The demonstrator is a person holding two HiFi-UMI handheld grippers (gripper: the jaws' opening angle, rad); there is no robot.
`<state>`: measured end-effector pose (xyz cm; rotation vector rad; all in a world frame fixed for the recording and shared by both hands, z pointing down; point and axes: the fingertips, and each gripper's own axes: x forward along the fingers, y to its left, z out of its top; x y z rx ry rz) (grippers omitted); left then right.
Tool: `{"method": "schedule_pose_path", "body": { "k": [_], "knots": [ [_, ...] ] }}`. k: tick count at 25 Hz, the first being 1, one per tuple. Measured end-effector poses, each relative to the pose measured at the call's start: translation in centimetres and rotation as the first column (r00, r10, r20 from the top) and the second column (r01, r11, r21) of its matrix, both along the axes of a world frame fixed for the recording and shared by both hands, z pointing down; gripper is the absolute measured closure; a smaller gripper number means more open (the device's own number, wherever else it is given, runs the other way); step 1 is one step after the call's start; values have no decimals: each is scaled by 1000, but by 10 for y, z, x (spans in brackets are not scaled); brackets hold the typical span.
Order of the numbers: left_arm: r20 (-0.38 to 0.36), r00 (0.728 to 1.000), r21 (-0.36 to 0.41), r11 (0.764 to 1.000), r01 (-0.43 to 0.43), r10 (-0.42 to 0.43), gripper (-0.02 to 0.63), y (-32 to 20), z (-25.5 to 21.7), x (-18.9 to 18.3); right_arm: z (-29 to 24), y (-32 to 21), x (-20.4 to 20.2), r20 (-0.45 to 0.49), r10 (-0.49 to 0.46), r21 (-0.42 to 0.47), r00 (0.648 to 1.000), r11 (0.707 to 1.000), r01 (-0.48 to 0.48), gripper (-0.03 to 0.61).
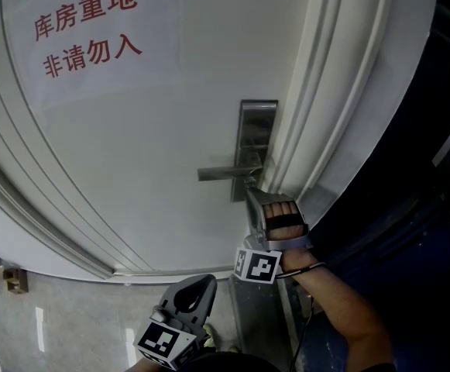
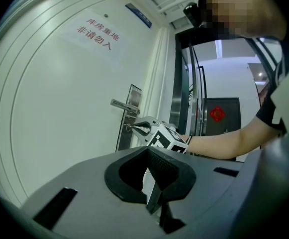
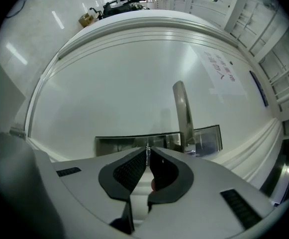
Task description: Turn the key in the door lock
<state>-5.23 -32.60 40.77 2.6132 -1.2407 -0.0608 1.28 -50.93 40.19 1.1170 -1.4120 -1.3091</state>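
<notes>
At the lower end of the lock plate, at 6 o'clock from the handle, the key sits in the lock of the white door. Its shaft points straight out of the door face. Only a thin sliver of metal shows in the right gripper view, so the angle of its bow cannot be told.

The right tool is closed on the key, its jaws pinched narrow around the bow and lined up with the shaft. The handle's lever runs toward 9 o'clock from the plate and passes just above the jaws without touching them.

The coming move appears to turn on this alignment. Since tool and key share one axis, the turn should be a roll of the right wrist about that axis, with no sideways push. The lever close overhead may limit the roll.

The left tool hangs well apart at 7 o'clock from the right one, jaws together with nothing between them. A sign in red characters is at 11 o'clock from the plate.
</notes>
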Motion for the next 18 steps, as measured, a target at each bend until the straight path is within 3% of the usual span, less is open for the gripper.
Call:
{"method": "schedule_pose_path", "body": {
  "k": [7,12,18],
  "knots": [
    [14,1000,32,999,-17,17,612,13,-7,11,6,39,11,94,-29,-95,995,995,38,557],
    [22,1000,56,998,-16,15,612,19,-13,17,9,69,15,228,-29,-197,973,977,75,563],
    [27,999,73,997,-26,24,612,26,-16,28,6,87,17,285,-42,-232,958,966,111,565]
  ]
}}
